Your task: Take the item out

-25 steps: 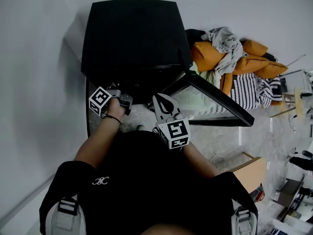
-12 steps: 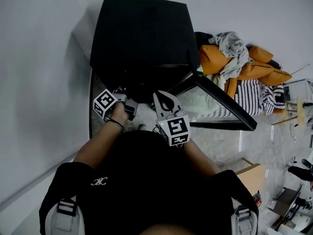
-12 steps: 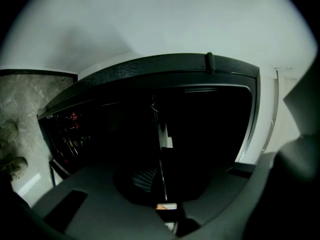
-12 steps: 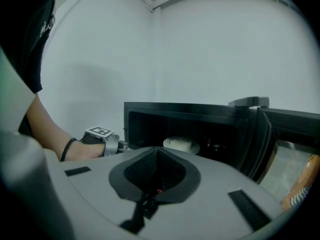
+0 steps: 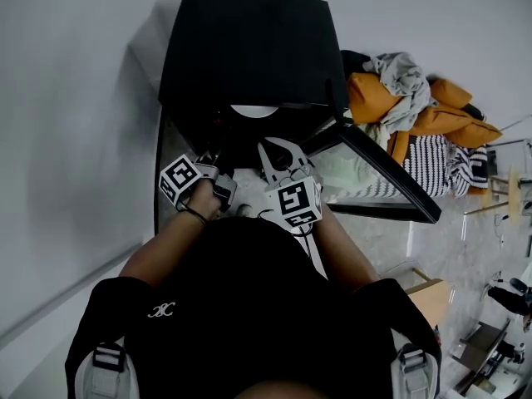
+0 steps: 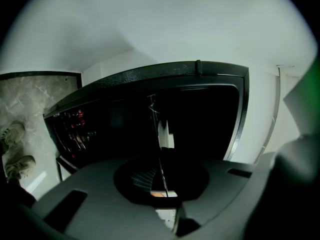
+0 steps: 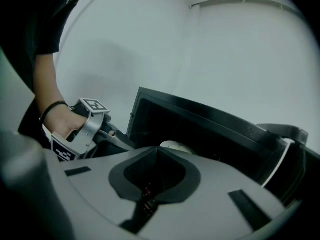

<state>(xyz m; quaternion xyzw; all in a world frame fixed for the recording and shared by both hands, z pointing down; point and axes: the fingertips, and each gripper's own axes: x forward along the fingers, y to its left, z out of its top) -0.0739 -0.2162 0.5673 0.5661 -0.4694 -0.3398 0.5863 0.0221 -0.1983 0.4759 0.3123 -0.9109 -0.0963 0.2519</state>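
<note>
A black box-shaped appliance (image 5: 249, 48) stands with its glass door (image 5: 378, 169) swung open to the right. The rim of a white plate (image 5: 253, 111) shows at the mouth of its dark inside. My left gripper (image 5: 214, 158) reaches in from the left, its jaws nearly together on the white plate (image 6: 164, 134), which stands edge-on between them. My right gripper (image 5: 278, 150) hovers in front of the opening, shut and holding nothing. In the right gripper view the plate (image 7: 175, 145) lies just past my right gripper (image 7: 157, 149), and the left gripper (image 7: 125, 141) comes in from the left.
A heap of orange cushions and clothes (image 5: 416, 106) with striped fabric (image 5: 428, 152) lies right of the door. A wooden piece (image 5: 424, 293) sits on the floor at the right. Shoes (image 6: 15, 151) rest on the stone floor, and a white wall runs along the left.
The plate's white rim has come into view at the appliance's mouth. Both grippers have shifted slightly towards each other, and the right gripper has rolled so its marker cube faces up more squarely.
</note>
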